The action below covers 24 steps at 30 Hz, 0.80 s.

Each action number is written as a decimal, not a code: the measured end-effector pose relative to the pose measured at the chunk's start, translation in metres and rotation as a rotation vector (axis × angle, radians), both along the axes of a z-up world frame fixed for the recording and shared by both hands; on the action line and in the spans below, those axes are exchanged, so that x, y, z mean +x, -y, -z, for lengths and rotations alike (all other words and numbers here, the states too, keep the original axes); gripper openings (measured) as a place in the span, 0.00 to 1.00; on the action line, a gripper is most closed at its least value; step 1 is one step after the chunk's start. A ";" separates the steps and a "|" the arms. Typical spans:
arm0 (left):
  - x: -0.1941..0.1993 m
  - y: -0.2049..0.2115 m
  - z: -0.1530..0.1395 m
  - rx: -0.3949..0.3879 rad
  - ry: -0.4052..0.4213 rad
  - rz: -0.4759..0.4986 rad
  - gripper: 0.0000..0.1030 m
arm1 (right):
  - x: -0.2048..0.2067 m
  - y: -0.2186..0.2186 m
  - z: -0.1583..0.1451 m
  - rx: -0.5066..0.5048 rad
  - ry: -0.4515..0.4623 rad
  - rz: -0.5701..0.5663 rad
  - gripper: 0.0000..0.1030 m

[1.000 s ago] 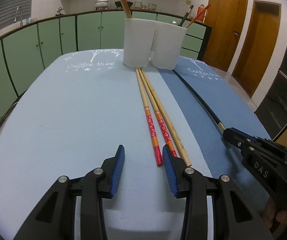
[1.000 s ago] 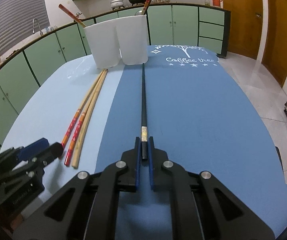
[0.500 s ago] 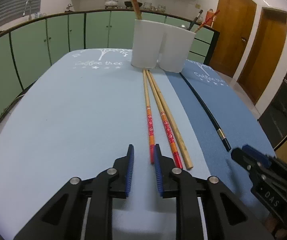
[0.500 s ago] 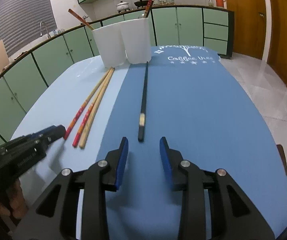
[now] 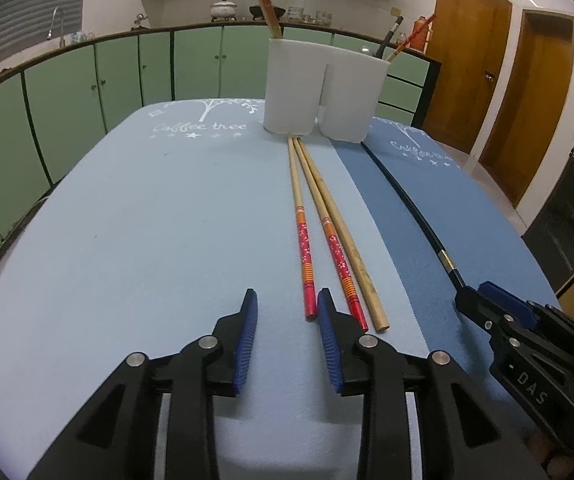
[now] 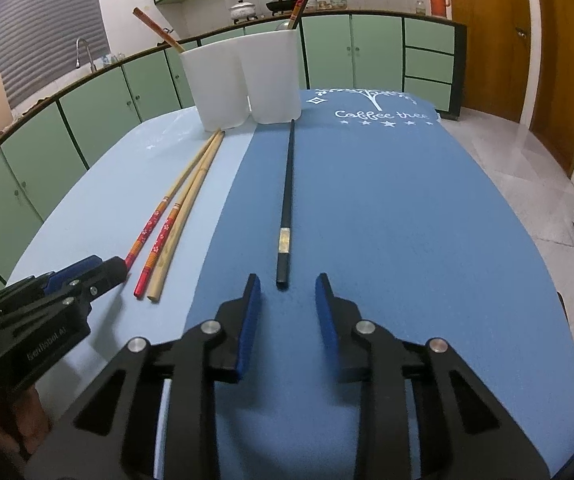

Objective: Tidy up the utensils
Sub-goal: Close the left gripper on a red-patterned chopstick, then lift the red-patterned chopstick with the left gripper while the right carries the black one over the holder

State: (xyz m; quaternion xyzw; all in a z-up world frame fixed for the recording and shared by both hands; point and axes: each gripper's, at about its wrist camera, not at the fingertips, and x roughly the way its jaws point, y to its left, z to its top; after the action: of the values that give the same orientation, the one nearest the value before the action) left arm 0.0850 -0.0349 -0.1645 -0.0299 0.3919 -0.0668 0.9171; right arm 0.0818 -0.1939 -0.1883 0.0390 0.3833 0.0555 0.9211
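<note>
Two red-handled chopsticks (image 5: pixel 305 248) and a plain wooden chopstick (image 5: pixel 351 248) lie side by side on the light blue mat, pointing at the white two-cup holder (image 5: pixel 323 92). A black chopstick (image 6: pixel 287 200) lies on the dark blue mat. My left gripper (image 5: pixel 287 312) is open and empty, its right finger just beside the near ends of the red chopsticks. My right gripper (image 6: pixel 287 300) is open and empty, just behind the black chopstick's near end. The holder (image 6: pixel 243 80) has several chopsticks standing in it.
The table carries a light blue mat (image 5: pixel 147 220) on the left and a dark blue mat (image 6: pixel 407 220) on the right. Green cabinets (image 5: pixel 87 92) ring the far side. Wooden doors (image 5: pixel 527 92) stand at the right.
My right gripper let go of the black chopstick, opened and drew back. My left gripper narrowed, then opened again, and shifted left of the red chopsticks' ends.
</note>
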 end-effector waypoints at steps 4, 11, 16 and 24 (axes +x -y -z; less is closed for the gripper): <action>0.002 0.002 0.000 0.004 -0.001 0.000 0.33 | 0.007 -0.002 0.000 -0.001 -0.012 -0.002 0.18; 0.007 0.004 0.002 -0.010 -0.018 0.003 0.05 | 0.007 -0.002 0.000 -0.003 -0.015 -0.007 0.06; 0.006 0.003 0.000 -0.018 -0.012 -0.002 0.05 | 0.005 0.001 -0.002 0.013 -0.006 -0.003 0.06; -0.006 0.001 -0.036 0.011 0.097 0.007 0.05 | -0.005 0.010 -0.035 -0.024 0.075 -0.012 0.06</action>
State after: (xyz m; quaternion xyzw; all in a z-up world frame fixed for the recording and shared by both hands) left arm 0.0791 -0.0364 -0.1283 -0.0200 0.3473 -0.0691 0.9350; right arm 0.0767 -0.2041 -0.1529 0.0234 0.3495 0.0576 0.9349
